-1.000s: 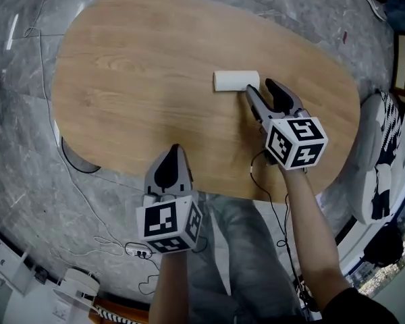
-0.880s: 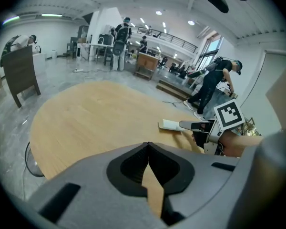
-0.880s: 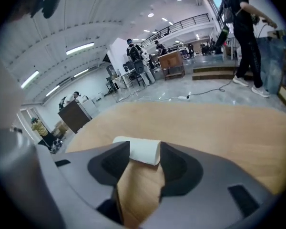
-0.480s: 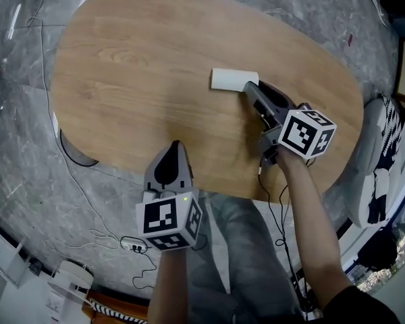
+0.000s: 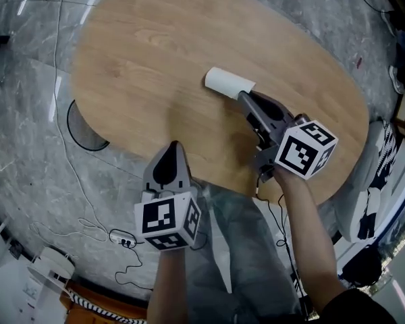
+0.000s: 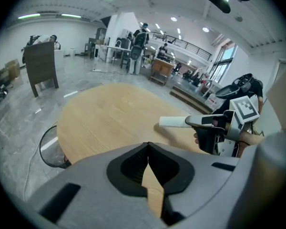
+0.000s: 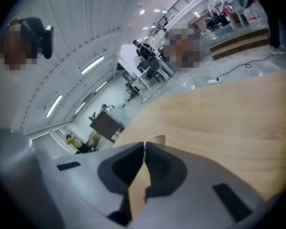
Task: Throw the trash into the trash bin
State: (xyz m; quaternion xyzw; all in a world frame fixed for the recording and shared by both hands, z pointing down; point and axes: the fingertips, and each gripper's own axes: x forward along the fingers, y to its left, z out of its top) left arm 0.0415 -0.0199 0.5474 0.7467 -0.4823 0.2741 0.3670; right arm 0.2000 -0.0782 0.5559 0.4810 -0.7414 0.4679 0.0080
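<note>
A white paper cup (image 5: 227,83) lies sideways over the oval wooden table (image 5: 148,52). My right gripper (image 5: 244,98) holds its near end, and its jaws are closing tight on the cup's wall. In the right gripper view only the cup's rim (image 7: 156,139) peeks past the jaws. The left gripper view shows the cup (image 6: 172,122) sticking out level from the right gripper (image 6: 188,122), with its shadow on the table below. My left gripper (image 5: 173,147) hangs shut and empty over the table's near edge. The wire trash bin (image 5: 86,125) stands on the floor left of the table and also shows as the bin (image 6: 51,147).
Cables and a power strip (image 5: 121,235) lie on the grey marble floor (image 5: 34,147). A white seat (image 5: 372,174) stands right of the table. A dark chair (image 6: 40,66) and several people are far across the hall.
My right gripper's jaws have shut on the cup's near end, and the wrist has rolled. The cup has come slightly off the table. My left gripper has shifted a little.
</note>
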